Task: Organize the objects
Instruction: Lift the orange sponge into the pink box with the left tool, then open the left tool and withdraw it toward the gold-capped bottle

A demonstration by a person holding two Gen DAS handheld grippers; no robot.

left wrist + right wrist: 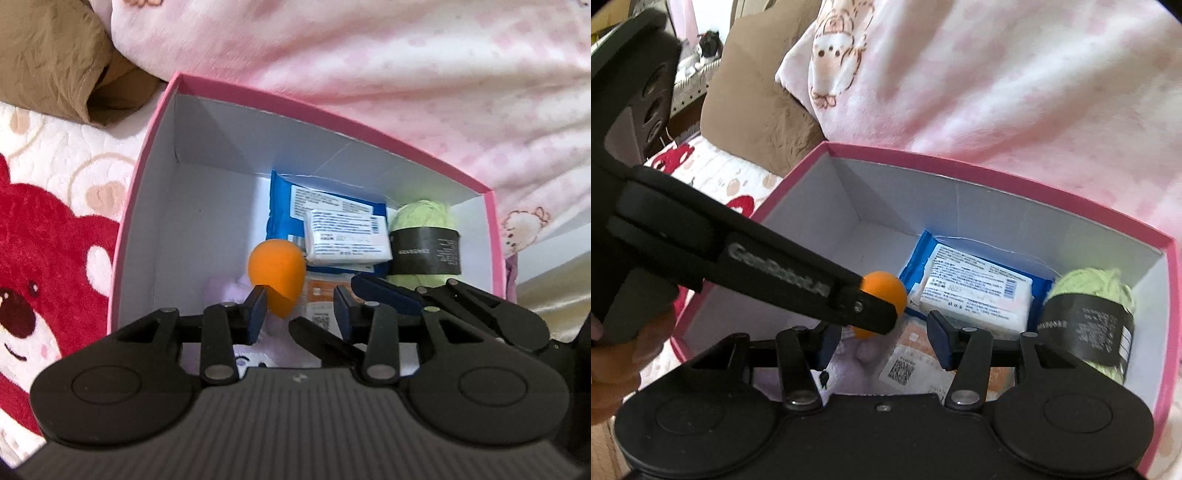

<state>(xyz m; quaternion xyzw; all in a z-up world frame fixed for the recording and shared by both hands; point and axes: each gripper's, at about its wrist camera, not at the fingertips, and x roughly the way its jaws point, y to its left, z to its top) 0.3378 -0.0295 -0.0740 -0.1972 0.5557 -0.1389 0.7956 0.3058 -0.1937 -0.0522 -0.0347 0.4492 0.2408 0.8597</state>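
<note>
A pink cardboard box with white inner walls sits open on a bed, and both views look down into it from above its near edge. Every place below is given relative to this box.

Against the far wall inside lies a flat blue plastic packet, and a white rectangular pack with blue printed text rests on top of it. In the far right corner inside stands a ball of pale green yarn wrapped in a black paper band. On the floor of the box, towards its near side, lie a soft lilac plush item and an orange-and-white packet bearing a square printed code.

The left gripper reaches over the near edge into the box. An orange egg-shaped sponge sits between its 2 dark blue pads. The left pad touches the sponge's side, while the right pad stands clear of it, so the tongs are narrow but loose around the sponge rather than clamped. The sponge is low inside the box, above the plush item.

The right gripper also points down into the box, just right of the left one. Its tongs are moderately wide, with nothing held between them.

Outside the box, a pale pink fleece blanket with animal prints lies beyond the far wall, a brown cushion lies beyond the far left corner, and a white bedspread with a red bear lies to the left. A hand grips the left gripper's handle.
</note>
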